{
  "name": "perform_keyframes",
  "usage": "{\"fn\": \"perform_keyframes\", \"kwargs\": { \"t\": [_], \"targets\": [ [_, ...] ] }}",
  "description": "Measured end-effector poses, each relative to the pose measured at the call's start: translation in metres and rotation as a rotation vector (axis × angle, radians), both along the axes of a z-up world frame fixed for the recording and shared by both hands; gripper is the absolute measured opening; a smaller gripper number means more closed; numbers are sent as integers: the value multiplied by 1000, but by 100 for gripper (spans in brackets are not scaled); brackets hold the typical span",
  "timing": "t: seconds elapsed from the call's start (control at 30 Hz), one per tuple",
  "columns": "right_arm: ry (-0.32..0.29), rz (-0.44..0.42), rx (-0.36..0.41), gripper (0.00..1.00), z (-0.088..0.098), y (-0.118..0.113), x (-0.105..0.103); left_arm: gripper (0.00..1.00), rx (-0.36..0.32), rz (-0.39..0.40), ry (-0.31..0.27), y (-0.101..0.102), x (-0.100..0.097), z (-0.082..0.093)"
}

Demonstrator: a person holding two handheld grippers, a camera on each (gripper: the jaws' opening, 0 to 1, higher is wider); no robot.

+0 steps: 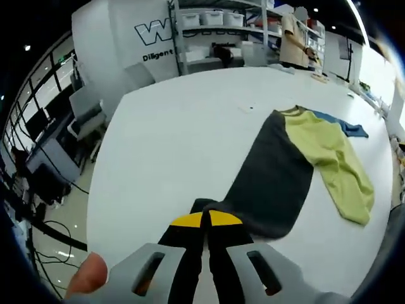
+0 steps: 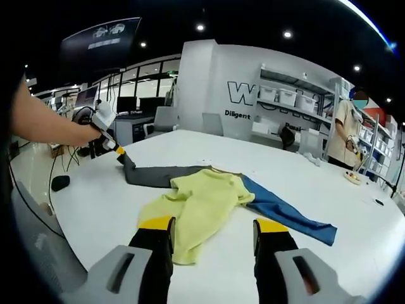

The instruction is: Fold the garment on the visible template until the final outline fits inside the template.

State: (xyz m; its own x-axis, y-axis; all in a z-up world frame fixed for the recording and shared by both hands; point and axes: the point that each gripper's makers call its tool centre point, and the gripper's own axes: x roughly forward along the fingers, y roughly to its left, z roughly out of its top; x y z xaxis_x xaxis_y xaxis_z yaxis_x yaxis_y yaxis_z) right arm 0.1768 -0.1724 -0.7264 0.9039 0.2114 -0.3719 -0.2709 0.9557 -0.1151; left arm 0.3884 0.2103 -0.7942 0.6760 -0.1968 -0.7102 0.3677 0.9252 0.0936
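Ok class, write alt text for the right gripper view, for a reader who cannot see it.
The right gripper hangs open above a yellow, grey and blue garment spread on a white table. At far left the left gripper, held in a person's hand, is shut on the garment's grey end.

Bare white table (image 1: 171, 145) lies open all around the garment (image 2: 209, 196), the shelving (image 2: 288, 101) well apart.

Your left gripper (image 1: 205, 221) has its fingers (image 1: 187, 237) pinched together on the garment's dark sleeve (image 1: 269, 177), arm outstretched, while your right gripper (image 2: 214, 229) hovers with fingers spread apart.
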Motion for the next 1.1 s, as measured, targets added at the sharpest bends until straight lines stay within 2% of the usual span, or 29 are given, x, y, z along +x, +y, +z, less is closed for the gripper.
{"fn": "perform_keyframes", "kwargs": {
  "t": [0.13,0.23,0.27,0.4,0.57,0.67,0.77,0.83,1.0,1.1],
  "targets": [
    [1,-7,-2,48,0,-2,0,0,14,-35,16,-16,16,2],
    [4,-14,-1,48,-1,-3,1,0,31,-92,16,-39,30,6],
    [5,-18,-1,48,-1,-4,1,0,43,-124,12,-52,36,9],
    [9,-20,-3,47,-2,-5,2,0,57,-186,14,-83,44,8],
    [14,-19,-7,47,-3,-5,2,0,73,-257,21,-126,49,-5],
    [16,-23,-6,47,-3,-6,3,1,87,-296,33,-148,45,-21],
    [21,-23,-7,47,-4,-6,2,3,133,-331,28,-155,43,-30],
    [19,-23,-7,47,-4,-6,2,4,170,-348,50,-158,38,-44],
    [19,-27,-4,46,-4,-7,2,11,171,-351,75,-155,37,-59],
    [20,-28,-3,46,-4,-7,3,10,145,-349,82,-153,39,-60]
  ]
}}
